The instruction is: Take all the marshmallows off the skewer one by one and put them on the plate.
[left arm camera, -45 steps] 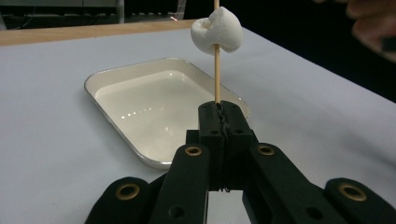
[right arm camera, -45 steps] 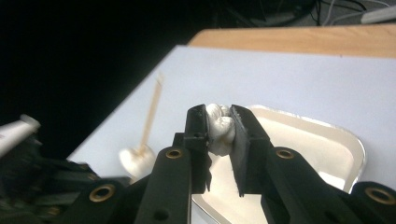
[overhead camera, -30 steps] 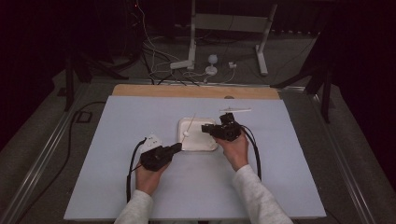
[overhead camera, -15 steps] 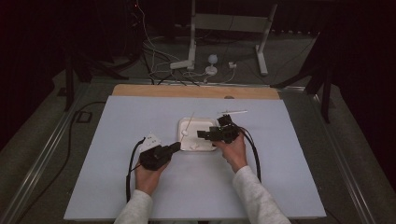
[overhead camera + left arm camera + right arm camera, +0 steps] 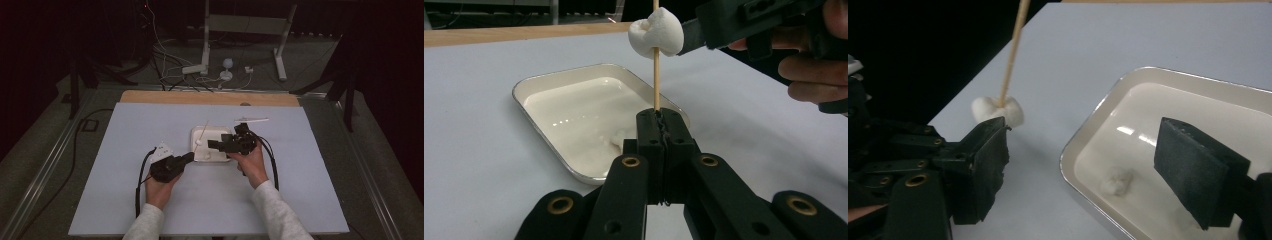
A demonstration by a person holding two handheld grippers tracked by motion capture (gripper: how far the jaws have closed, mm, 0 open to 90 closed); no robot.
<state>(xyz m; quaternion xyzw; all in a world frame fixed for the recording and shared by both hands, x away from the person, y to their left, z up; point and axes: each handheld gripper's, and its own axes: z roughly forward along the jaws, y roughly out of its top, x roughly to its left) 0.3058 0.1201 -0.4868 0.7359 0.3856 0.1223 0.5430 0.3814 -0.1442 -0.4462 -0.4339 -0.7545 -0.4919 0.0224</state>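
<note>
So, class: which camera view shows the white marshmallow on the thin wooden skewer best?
The left gripper view: the white marshmallow sits close and sharp on the thin wooden skewer. The right gripper view shows it partly behind a jaw; the high view shows a tiny white dot.

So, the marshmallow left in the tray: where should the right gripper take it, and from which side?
Probably from straight above, jaws on its two sides. The marshmallow lies low on the flat floor of the tray, near a corner, and the raised rim blocks a level approach. The right gripper is open, its jaws having just been opening, and already stands over the tray. The marshmallow looks soft, so close gently.
</note>
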